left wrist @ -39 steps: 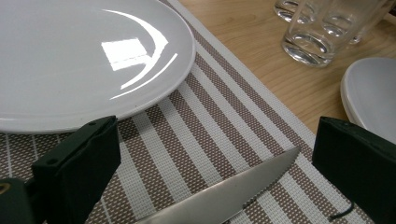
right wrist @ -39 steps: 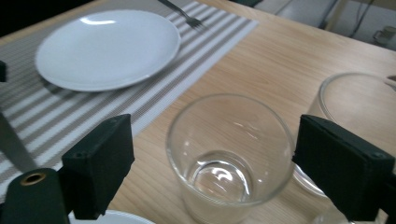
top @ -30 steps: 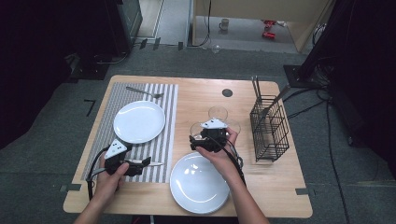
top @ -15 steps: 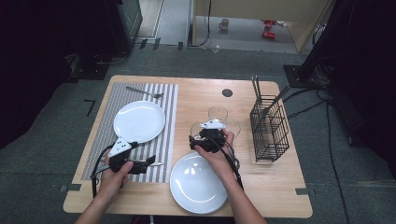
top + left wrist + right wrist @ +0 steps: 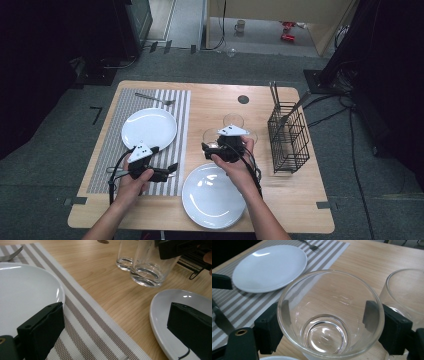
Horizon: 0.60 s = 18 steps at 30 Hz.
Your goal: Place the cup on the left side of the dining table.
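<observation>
In the right gripper view, the second glass [image 5: 405, 292] beside the held glass [image 5: 329, 315] is cut by the right edge. The near plate [image 5: 275, 358] below that glass is cropped to a sliver. The fork [image 5: 308, 245] is cut off by the top edge.

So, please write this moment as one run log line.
right gripper: shut on glass | left gripper: open, over placemat
</observation>
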Tool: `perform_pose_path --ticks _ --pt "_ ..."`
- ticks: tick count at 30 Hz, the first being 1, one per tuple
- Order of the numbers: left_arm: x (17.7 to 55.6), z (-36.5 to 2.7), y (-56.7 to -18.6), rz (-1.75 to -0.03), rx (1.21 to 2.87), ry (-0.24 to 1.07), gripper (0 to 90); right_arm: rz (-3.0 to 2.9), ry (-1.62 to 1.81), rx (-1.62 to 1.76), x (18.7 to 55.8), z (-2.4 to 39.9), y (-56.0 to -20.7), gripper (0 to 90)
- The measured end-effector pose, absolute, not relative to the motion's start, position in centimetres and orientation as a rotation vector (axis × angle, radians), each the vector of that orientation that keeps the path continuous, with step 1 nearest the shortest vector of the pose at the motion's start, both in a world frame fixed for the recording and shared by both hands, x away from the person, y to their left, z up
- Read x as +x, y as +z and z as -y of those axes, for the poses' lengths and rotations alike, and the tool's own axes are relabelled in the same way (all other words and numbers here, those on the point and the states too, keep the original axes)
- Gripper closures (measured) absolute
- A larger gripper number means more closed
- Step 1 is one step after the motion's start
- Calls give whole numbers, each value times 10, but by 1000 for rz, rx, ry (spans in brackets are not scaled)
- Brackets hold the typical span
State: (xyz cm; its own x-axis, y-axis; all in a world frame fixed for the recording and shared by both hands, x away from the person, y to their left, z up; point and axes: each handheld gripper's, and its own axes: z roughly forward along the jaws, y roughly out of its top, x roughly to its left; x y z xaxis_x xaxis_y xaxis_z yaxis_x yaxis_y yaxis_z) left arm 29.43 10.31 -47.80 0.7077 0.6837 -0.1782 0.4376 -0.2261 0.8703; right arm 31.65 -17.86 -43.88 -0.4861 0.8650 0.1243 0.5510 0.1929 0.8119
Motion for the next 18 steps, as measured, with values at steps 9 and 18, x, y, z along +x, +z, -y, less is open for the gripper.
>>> perform_pose_path --ticks 9,18 --pt "300 -86 -467 -817 1844 271 15 -2120 1252 1289 307 179 -414 190" --pt "303 -70 -456 -751 1841 254 15 -2130 1297 1243 300 180 -396 190"
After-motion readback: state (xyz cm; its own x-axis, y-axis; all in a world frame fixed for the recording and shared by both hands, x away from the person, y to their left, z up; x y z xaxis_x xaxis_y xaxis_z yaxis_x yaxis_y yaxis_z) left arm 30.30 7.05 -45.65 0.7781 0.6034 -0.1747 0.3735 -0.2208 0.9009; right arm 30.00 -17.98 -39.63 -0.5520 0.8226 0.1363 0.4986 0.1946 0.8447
